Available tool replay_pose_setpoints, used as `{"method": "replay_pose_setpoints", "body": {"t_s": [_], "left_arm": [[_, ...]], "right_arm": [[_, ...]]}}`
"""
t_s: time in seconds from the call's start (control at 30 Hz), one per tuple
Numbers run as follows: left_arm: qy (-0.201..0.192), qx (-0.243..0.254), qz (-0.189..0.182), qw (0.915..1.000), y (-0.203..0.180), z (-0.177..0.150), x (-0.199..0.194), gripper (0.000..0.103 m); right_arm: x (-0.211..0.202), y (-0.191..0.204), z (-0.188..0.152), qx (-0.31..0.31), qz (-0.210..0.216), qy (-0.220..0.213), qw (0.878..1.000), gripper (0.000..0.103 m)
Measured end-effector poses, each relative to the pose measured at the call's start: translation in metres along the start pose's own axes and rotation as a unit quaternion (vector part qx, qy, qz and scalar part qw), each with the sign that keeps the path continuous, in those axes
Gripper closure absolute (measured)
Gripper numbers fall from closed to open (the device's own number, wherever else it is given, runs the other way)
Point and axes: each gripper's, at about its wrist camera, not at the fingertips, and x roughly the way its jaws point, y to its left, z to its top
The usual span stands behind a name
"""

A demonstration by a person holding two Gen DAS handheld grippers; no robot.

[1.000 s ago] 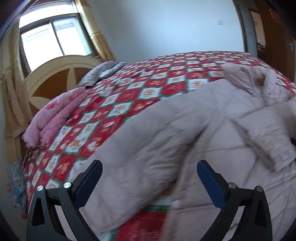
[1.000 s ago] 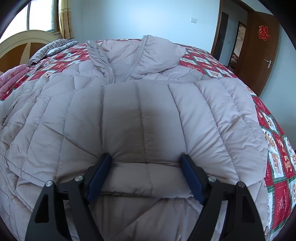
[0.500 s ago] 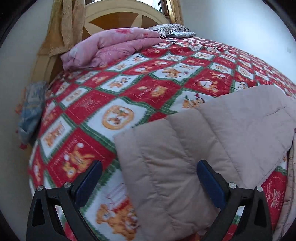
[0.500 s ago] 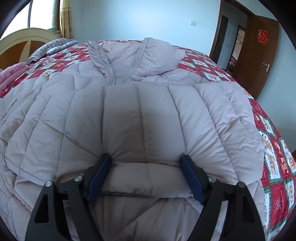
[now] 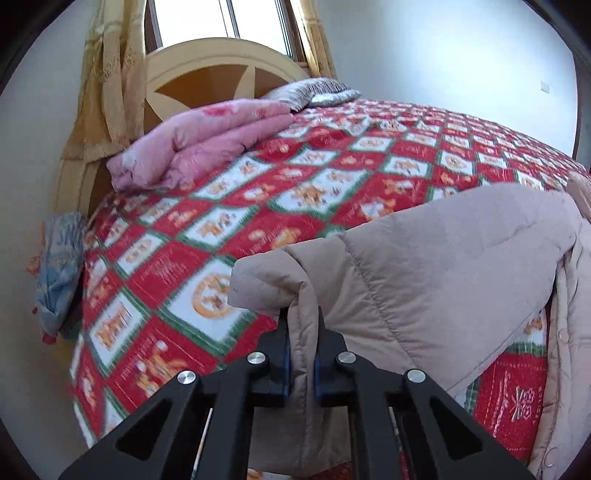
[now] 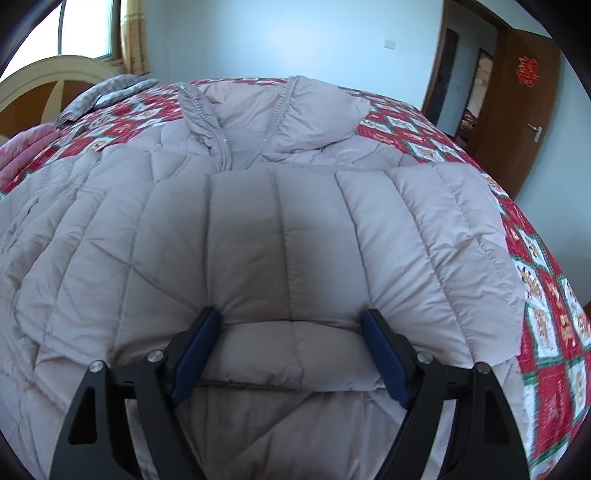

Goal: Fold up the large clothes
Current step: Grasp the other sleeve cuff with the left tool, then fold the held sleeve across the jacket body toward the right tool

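Jacket point(image 6: 280, 229) fabric, pale and quilted, is spread front-up across the bedspread point(image 5: 229, 206), with the collar point(image 6: 273, 107) toward the far side and the zip open at the neck. One sleeve point(image 5: 413, 280) is seen in the left wrist view, extended sideways over the red, white and green squares.

The left gripper point(image 5: 301, 354) is pinched on the cuff end of that sleeve. Its jaws have just been closing, and a fold of cuff fabric is clamped between the blue pads point(image 5: 285, 363), bunched up above them.

The right gripper point(image 6: 290, 350) is held spread wide over the lower middle of the jacket. A folded sleeve panel lies between its pads point(image 6: 195, 347), which stand at the panel's two edges; whether they press on it cannot be told. No fabric is lifted there.

A folded pink quilt point(image 5: 192, 144) is located near the headboard point(image 5: 221, 70), with a grey patterned pillow point(image 5: 314, 90) just beside it. A window point(image 5: 221, 18) and yellow curtains point(image 5: 107, 88) are located behind the headboard. A brown door point(image 6: 524, 110) is visible in the right wrist view.
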Motion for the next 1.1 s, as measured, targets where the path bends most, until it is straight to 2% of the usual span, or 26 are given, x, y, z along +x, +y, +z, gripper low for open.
{"method": "replay_pose_setpoints", "body": {"t_s": [0.17,0.37,0.47,0.63,0.83,1.1], "left_arm": [[-0.043,0.003,0.012,0.9990,0.008,0.039,-0.021,0.096],[-0.093,0.027,0.003,0.9953,-0.025,0.086,-0.060,0.096],[-0.117,0.054,-0.010,0.9916,-0.060,0.100,-0.081,0.096],[-0.130,0.104,-0.049,0.9849,-0.134,0.105,-0.100,0.096],[-0.125,0.155,-0.108,0.9740,-0.229,0.091,-0.114,0.096],[-0.132,0.206,-0.172,0.9541,-0.334,0.065,-0.141,0.096]], "right_arm": [[-0.043,-0.022,0.000,-0.007,0.000,-0.042,0.999,0.022],[-0.048,-0.046,-0.011,-0.006,-0.027,-0.045,0.999,0.021],[-0.045,-0.052,-0.014,0.003,-0.037,-0.041,0.998,0.021],[-0.039,-0.058,-0.022,0.010,-0.036,-0.036,0.999,0.021],[-0.030,-0.062,-0.031,0.023,-0.033,-0.034,0.999,0.021],[-0.023,-0.060,-0.034,0.023,-0.036,-0.018,0.999,0.019]]}}
